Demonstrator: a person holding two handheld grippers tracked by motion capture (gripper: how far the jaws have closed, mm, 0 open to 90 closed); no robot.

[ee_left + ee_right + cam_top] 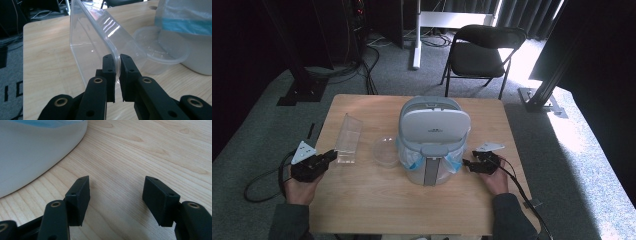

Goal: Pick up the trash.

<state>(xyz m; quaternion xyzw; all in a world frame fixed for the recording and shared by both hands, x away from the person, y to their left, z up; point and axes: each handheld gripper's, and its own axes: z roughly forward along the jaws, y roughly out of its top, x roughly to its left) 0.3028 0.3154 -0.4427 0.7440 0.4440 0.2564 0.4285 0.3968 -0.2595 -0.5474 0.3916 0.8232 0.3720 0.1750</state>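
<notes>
A clear rectangular plastic container [348, 137] [92, 42] lies tipped on its side on the left of the wooden table [377, 200]. My left gripper [328, 157] [118, 62] is shut on its near rim. A round clear plastic bowl [385, 150] [160, 47] sits beside a white and grey lidded bin [432, 140] lined with a clear and blue bag [185, 17]. My right gripper [468, 164] [116, 195] stands open just above the table, to the right of the bin [32, 150], holding nothing.
A black folding chair [482, 52] stands beyond the table's far edge. Cables and dark stand bases lie on the grey carpet at the far left. Bare table surface [150, 150] stretches ahead of the right gripper.
</notes>
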